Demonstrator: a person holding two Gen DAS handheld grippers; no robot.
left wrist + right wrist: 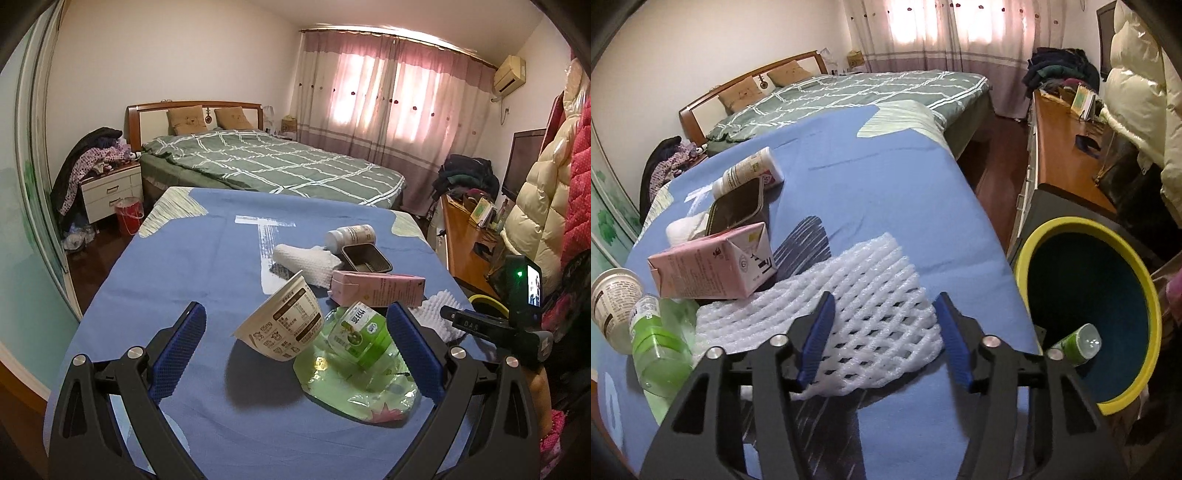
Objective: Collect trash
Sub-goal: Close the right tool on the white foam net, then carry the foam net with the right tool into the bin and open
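Trash lies on a blue-covered table (207,258). My left gripper (297,325) is open around a tilted white paper cup (284,325), with a green bottle (364,332) on a green wrapper (354,391) by its right finger. My right gripper (884,314) is open over a white foam net (849,295). A pink carton (713,266), a dark tin (737,210), a white pill bottle (750,171) and a white cloth (306,264) lie behind. A yellow-rimmed bin (1145,295) at the table's right edge holds a green bottle (1078,343).
A bed (266,162) stands beyond the table. A wooden desk (1067,147) with clutter and hanging coats (546,199) are at the right. A nightstand (110,192) and a red bucket (127,214) are at the left.
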